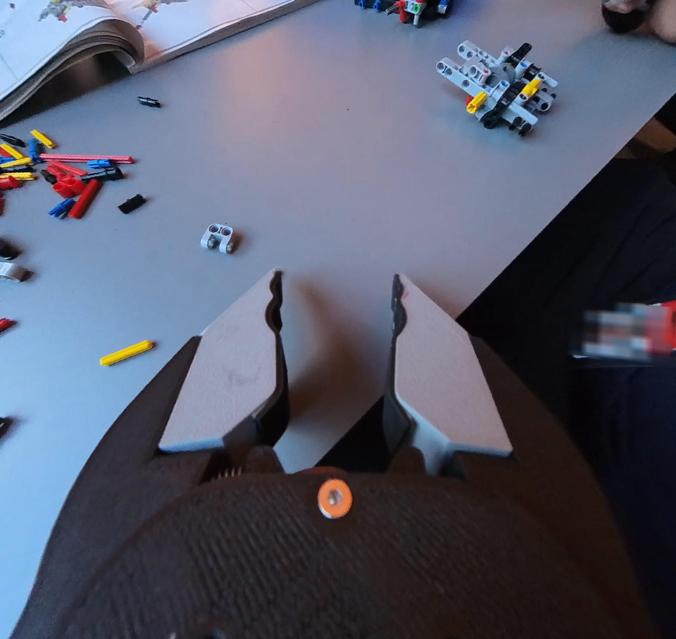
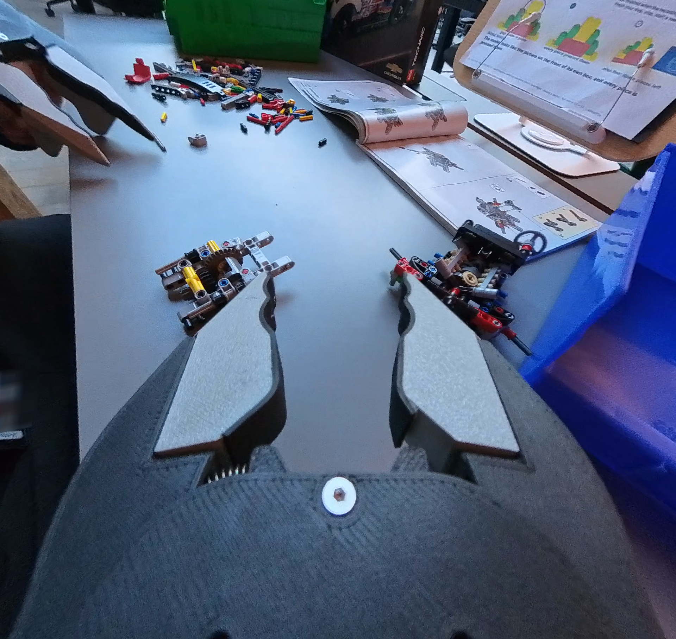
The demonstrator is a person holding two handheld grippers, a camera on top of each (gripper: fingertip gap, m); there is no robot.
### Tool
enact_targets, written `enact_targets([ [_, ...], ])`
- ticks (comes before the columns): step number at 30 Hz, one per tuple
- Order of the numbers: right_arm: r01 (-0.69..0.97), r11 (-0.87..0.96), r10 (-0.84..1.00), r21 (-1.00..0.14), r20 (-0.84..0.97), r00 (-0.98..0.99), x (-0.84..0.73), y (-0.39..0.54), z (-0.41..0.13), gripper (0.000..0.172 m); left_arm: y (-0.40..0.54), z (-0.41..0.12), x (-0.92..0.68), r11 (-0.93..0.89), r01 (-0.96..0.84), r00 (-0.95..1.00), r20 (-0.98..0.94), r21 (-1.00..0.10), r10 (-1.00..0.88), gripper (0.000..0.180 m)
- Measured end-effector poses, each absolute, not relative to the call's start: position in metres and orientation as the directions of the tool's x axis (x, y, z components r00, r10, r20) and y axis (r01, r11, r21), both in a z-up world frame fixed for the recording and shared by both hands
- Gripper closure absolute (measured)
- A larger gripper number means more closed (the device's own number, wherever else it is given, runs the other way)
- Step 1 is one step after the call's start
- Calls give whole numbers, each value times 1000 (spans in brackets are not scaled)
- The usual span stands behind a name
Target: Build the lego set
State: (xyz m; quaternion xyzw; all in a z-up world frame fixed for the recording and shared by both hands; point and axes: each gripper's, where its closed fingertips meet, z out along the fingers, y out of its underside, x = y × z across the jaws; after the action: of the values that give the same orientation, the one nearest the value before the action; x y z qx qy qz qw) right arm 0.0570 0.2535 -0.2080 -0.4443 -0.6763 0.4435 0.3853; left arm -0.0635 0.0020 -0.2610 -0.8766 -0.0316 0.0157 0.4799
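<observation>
Right claw (image 2: 336, 285) gapes between two brick assemblies (image 2: 219, 274).

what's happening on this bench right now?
Both claws are open and holding nothing above a grey table. The left claw hovers near the table edge, closest to a small grey connector piece. The right claw hangs between a grey gear subassembly and a black and red chassis build. Loose building pieces and an open instruction booklet lie beyond.

The right tool's left finger (image 2: 234, 329) covers the near corner of the grey gear assembly (image 2: 219, 274); its right finger hides part of the black and red chassis (image 2: 475, 281); the loose brick pile (image 1: 40, 171) is cut by the left edge; the green bin (image 2: 245, 18) runs off the top.
</observation>
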Motion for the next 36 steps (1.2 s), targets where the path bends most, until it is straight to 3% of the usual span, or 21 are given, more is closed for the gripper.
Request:
enact_targets([
  [8,266,270,921,-926,167,-352,56,242,-214,111,-11,-248,-75,-496,-2,984,-90,-868,153,132],
  [18,265,273,904,-925,152,-399,52,234,-216,115,-17,-253,-108,-493,142,962,2,-858,274,142],
  [28,281,258,905,-924,129,-406,50,235,-217,120,-12,-257,-116,-474,130,962,-5,-871,273,147],
  [34,275,278,907,-920,157,-391,49,235,-218,122,-8,-266,-107,-586,101,984,-6,-804,179,152],
  [36,286,274,908,-918,149,-392,49,235,-219,122,-7,-270,-107,-634,88,989,-9,-768,148,164],
])
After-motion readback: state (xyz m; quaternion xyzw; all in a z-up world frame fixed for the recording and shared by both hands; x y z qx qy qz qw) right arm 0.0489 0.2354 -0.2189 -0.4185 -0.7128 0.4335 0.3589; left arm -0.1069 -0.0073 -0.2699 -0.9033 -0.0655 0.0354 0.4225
